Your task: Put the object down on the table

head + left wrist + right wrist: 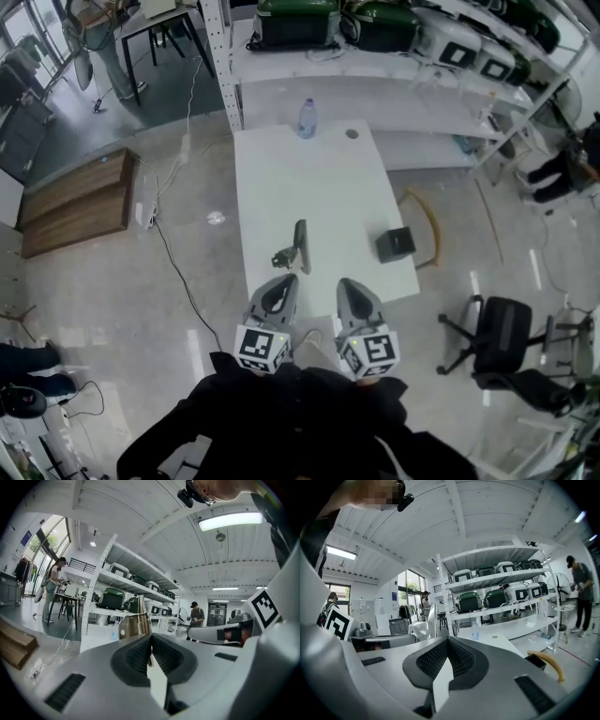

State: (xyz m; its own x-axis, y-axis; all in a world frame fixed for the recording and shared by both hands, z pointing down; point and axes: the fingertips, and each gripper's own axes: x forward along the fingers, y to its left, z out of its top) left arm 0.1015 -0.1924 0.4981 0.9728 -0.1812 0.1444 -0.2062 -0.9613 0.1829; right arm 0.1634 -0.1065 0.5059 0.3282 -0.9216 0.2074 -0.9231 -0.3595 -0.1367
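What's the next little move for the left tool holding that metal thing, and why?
Probably lower the left tool gently toward the white table. Its jaws are clamped on the metal object, which seems to be held just above the tabletop rather than resting on it.

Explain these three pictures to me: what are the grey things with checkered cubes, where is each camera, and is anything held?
No robot arm: a person holds a claw in each hand; the marker cubes are part of them. The head camera looks down on the left claw and right claw at the near end of a white table. The other two cameras ride on the claws, looking along their jaws. On the table: a black box, and at the far end a water bottle and a small dark disc. The left claw is shut on a thin metal tool; what kind, I cannot tell. The right claw is shut, empty.
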